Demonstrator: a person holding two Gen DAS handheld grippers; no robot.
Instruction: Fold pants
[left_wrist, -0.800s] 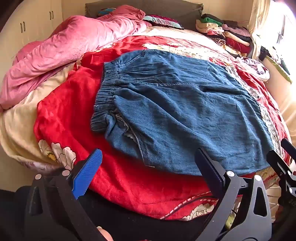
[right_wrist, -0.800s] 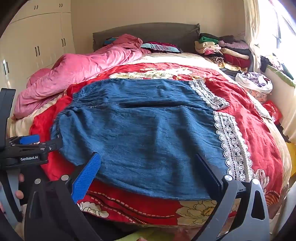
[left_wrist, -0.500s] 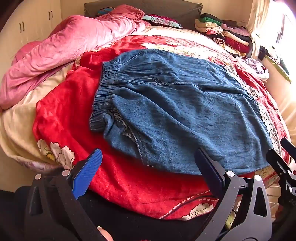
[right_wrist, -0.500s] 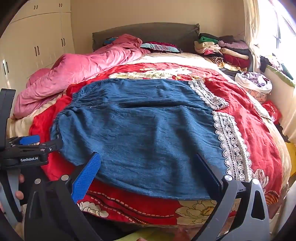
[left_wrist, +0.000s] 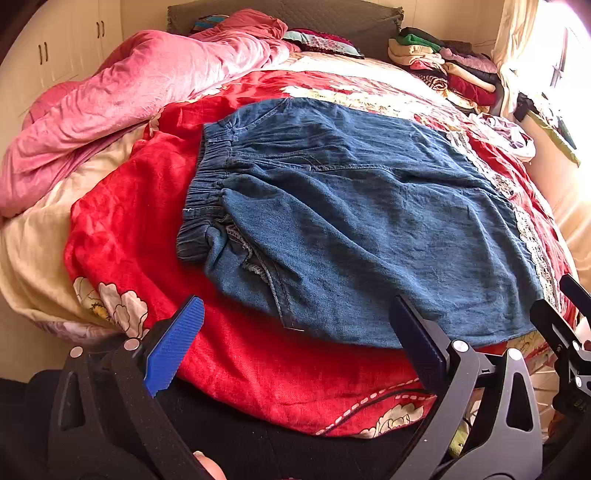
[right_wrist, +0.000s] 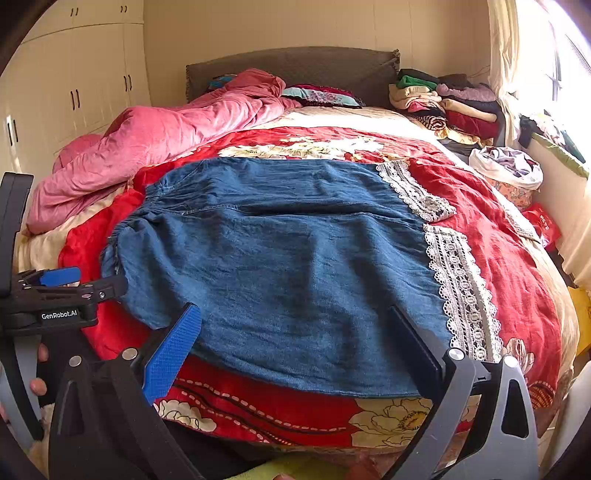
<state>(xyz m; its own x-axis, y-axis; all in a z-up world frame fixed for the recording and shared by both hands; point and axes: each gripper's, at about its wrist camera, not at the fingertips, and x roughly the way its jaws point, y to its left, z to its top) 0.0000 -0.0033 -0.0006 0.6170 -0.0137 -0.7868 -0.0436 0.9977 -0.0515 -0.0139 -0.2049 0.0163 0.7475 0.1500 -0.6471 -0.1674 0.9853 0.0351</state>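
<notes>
Left wrist view: left gripper (left_wrist: 295, 339) wide open, holding nothing. Blue pants (left_wrist: 351, 221) flat on the red blanket (left_wrist: 129, 221), just ahead of the fingers, stretchy waist to the left, long way running left to right.

Right wrist view: right gripper (right_wrist: 303, 339) wide open too, near the lace hems (right_wrist: 461, 288). "GenRobot.AI" readable on the other gripper.

One pair of denim pants (right_wrist: 288, 266), one red blanket (right_wrist: 491, 266), one pink quilt (right_wrist: 166, 140), two claws (right_wrist: 295, 343).
</notes>
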